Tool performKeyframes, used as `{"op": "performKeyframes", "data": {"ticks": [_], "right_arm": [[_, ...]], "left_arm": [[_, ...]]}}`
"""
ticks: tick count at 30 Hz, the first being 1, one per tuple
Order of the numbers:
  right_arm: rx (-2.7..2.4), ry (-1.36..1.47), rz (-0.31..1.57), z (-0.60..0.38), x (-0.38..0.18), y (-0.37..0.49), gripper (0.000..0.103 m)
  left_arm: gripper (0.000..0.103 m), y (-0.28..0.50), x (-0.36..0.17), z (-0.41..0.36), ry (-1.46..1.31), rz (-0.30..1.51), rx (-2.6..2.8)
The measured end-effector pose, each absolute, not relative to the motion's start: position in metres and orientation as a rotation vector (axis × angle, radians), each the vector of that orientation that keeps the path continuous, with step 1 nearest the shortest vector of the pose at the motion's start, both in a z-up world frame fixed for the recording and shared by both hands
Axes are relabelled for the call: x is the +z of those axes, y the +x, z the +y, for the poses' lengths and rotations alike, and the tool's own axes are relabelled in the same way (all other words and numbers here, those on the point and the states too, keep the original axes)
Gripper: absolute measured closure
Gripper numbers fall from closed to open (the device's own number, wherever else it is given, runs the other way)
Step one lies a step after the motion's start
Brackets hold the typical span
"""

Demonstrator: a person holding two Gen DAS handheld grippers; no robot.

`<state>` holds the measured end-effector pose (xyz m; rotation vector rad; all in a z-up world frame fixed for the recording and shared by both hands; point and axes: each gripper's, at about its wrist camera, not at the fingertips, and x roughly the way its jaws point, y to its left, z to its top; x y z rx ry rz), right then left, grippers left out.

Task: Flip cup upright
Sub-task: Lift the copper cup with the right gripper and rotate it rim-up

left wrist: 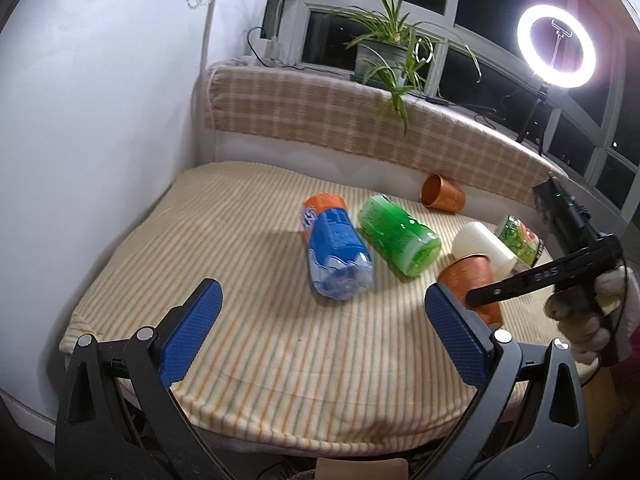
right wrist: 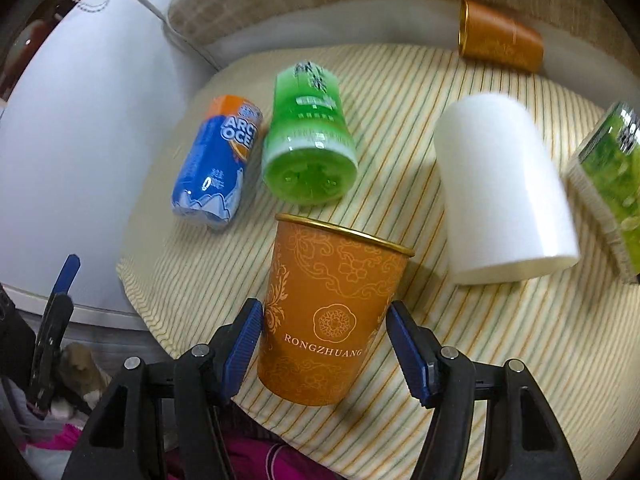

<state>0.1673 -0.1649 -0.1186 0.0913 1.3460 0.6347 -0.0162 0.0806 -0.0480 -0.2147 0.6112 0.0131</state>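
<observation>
We had the orange cup [right wrist: 328, 312] standing rim-up near the cushion's [right wrist: 460, 380] front edge, between the right gripper's [right wrist: 324, 354] spread fingers, which looked just clear of its sides, presumably letting go. The left gripper [left wrist: 322, 320] hung wide open, unneeded.

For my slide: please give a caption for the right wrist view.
Right gripper open around upright orange cup on striped cushion.
</observation>
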Motion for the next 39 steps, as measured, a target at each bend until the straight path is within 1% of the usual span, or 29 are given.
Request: {"op": "performKeyframes", "data": {"ticks": [5, 9, 12, 16, 20, 25, 27, 29, 34, 39], "right_arm": [[0.621, 0.112, 1.359, -0.163, -0.131, 0.168, 0.034], [0.604, 0.111, 1.337, -0.168, -0.129, 0.166, 0.027], [0.624, 0.148, 1.293, -0.177, -0.120, 0.154, 0.025], [0.611, 0.212, 1.182, -0.208, -0.100, 0.124, 0.022], [0.521, 0.267, 1.092, -0.244, -0.090, 0.090, 0.022], [0.414, 0.351, 1.020, -0.294, -0.086, 0.053, 0.019], [0.382, 0.387, 1.008, -0.312, -0.083, 0.041, 0.019], [0.356, 0.409, 0.998, -0.323, -0.084, 0.030, 0.019], [0.319, 0.467, 0.987, -0.341, -0.089, 0.015, 0.019], [0.302, 0.485, 0.992, -0.347, -0.094, 0.009, 0.019]], "left_arm": [[0.000, -0.011, -0.049, 0.073, -0.211, 0.638, -0.023], [0.000, -0.003, -0.048, 0.064, -0.214, 0.664, -0.074], [0.000, 0.007, -0.047, 0.058, -0.225, 0.690, -0.120], [0.000, 0.028, -0.046, 0.042, -0.231, 0.746, -0.222], [0.006, 0.055, -0.053, 0.022, -0.277, 0.857, -0.363], [0.010, 0.088, -0.071, -0.003, -0.356, 0.990, -0.475], [0.015, 0.096, -0.076, -0.009, -0.372, 1.026, -0.493], [0.018, 0.106, -0.084, -0.015, -0.383, 1.067, -0.500], [0.018, 0.124, -0.104, -0.016, -0.463, 1.153, -0.509], [0.019, 0.134, -0.116, -0.019, -0.494, 1.192, -0.515]]}}
